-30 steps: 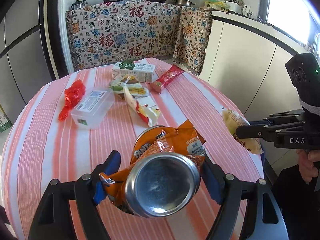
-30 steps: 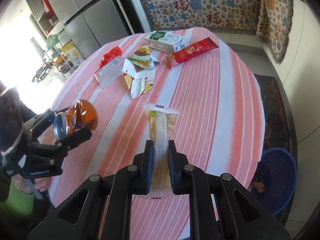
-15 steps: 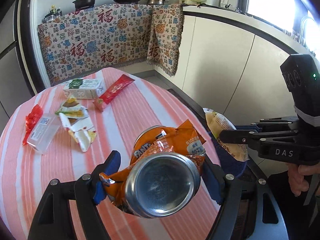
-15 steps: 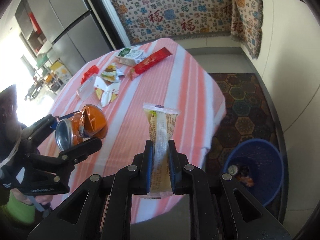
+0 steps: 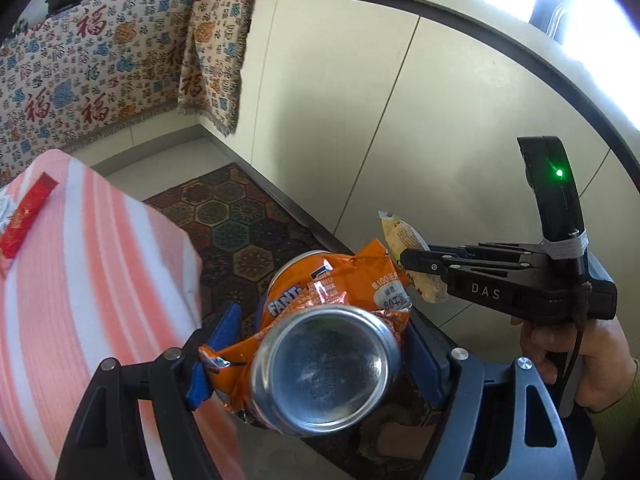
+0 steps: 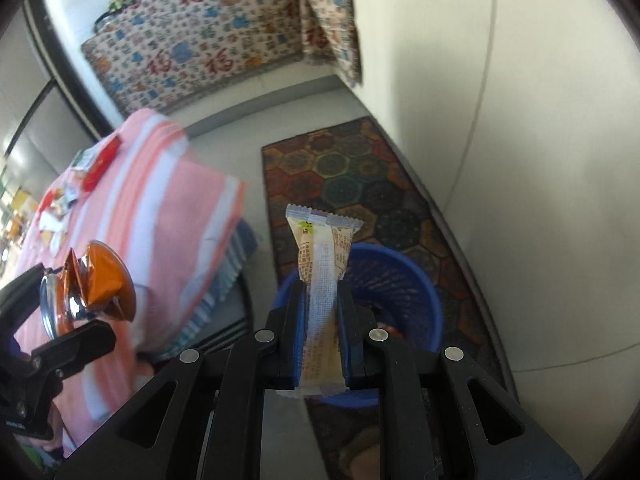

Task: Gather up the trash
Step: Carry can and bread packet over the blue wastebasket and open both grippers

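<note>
Cream cabinets point(image 5: 360, 128), patterned floor rug point(image 6: 360, 176), pink-striped tablecloth point(image 5: 80, 272), bright window point(image 5: 592, 4).

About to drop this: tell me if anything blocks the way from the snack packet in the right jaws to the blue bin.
Nothing visible does. The snack packet hangs clamped in the right gripper, with the blue wastebasket open-mouthed on the floor just beyond it.
</note>
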Motion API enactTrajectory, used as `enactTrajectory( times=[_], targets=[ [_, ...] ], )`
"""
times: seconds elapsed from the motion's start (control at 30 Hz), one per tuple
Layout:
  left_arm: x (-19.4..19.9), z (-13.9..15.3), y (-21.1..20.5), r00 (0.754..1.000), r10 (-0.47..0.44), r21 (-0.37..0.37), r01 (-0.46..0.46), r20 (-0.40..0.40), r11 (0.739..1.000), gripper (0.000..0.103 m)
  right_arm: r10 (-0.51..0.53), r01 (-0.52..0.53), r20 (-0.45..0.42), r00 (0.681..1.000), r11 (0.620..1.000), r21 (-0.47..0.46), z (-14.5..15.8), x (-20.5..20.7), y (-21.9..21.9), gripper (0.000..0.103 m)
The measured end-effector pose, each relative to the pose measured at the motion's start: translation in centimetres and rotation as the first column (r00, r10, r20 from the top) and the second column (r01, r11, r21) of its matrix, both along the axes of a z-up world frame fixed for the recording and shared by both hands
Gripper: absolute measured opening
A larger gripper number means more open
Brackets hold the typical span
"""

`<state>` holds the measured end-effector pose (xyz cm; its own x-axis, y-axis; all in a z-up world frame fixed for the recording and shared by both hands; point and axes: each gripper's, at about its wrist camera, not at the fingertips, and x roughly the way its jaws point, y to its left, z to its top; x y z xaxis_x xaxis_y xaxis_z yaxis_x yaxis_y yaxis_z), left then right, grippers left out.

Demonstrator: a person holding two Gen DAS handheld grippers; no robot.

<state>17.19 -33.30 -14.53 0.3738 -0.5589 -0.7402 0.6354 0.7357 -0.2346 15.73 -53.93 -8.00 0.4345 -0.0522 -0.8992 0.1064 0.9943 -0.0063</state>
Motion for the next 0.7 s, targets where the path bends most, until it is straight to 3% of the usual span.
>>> enactTrajectory(
  times=[0.27, 0.57, 0.67, 0.7],
  targets=[
    [2.2, -4.7, -5.7, 0.998, -0.054, 0.032, 0.055, -0.030, 0.998, 0.080, -0.076, 0.076, 0.000, 0.997, 0.996, 0.054, -2.6, 0.4, -4.3, 0.014],
    [4.2, -9.7, -9.5, 0.990, -0.117, 0.107, 0.125, -0.076, 0.986, 0.081, -0.128, 0.126, 0.013, 0.992, 0.986, 0.106, -2.9, 0.5, -6.9, 0.014],
    [4.9, -10.8, -10.2, 0.990, -0.113, 0.112, 0.122, -0.087, 0.986, 0.081, -0.136, 0.132, 0.024, 0.990, 0.985, 0.114, -2.9, 0.6, -7.3, 0.019],
    [5.0, -11.2, -10.4, 0.990, -0.108, 0.114, 0.118, -0.093, 0.986, 0.081, -0.136, 0.132, 0.025, 0.990, 0.983, 0.126, -2.9, 0.5, -7.4, 0.029]
  ],
)
